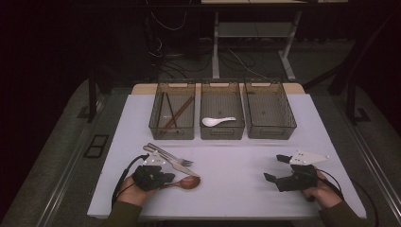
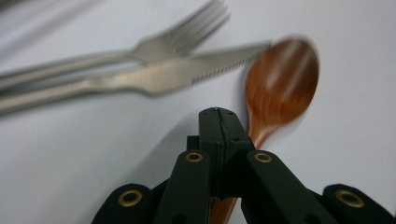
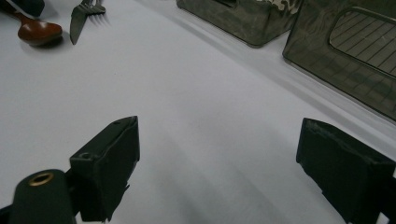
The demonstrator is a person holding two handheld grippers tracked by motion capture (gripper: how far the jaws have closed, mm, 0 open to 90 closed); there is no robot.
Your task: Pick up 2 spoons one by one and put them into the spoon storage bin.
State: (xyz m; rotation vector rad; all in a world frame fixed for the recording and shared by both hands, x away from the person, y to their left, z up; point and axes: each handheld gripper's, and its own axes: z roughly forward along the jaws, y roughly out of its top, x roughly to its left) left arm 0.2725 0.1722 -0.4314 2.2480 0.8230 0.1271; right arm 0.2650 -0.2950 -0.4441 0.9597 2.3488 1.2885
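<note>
High view. My left hand (image 1: 135, 190) lies low at the near left of the white table (image 1: 236, 161), holding the left gripper (image 1: 166, 178) pointed right. The wooden spoon (image 1: 187, 182) sits at its tip, bowl to the right. A fork (image 1: 171, 155) and a knife (image 1: 176, 163) lie just beyond, side by side, angled toward the far left. My right hand (image 1: 321, 191) rests at the near right; the right gripper (image 1: 276, 168) points left, jaws spread wide over bare table. Three mesh bins stand in a row at the far edge: the left bin (image 1: 172, 111) holds chopsticks (image 1: 177, 112), the middle bin (image 1: 222, 111) a white spoon (image 1: 216, 121), the right bin (image 1: 269, 109) nothing I can make out.

Left gripper view. My jaws are pressed together with no gap at the tips. The wooden spoon's handle runs beneath them and its bowl (image 2: 282, 81) lies just ahead to the right. I cannot tell whether the handle is pinched or merely under the jaws. Fork and knife lie ahead to the left, blurred.

Right gripper view. My jaws stand wide apart, only tabletop between them. Wooden spoon, knife and fork tips show far off at top left; two bins at top right.
</note>
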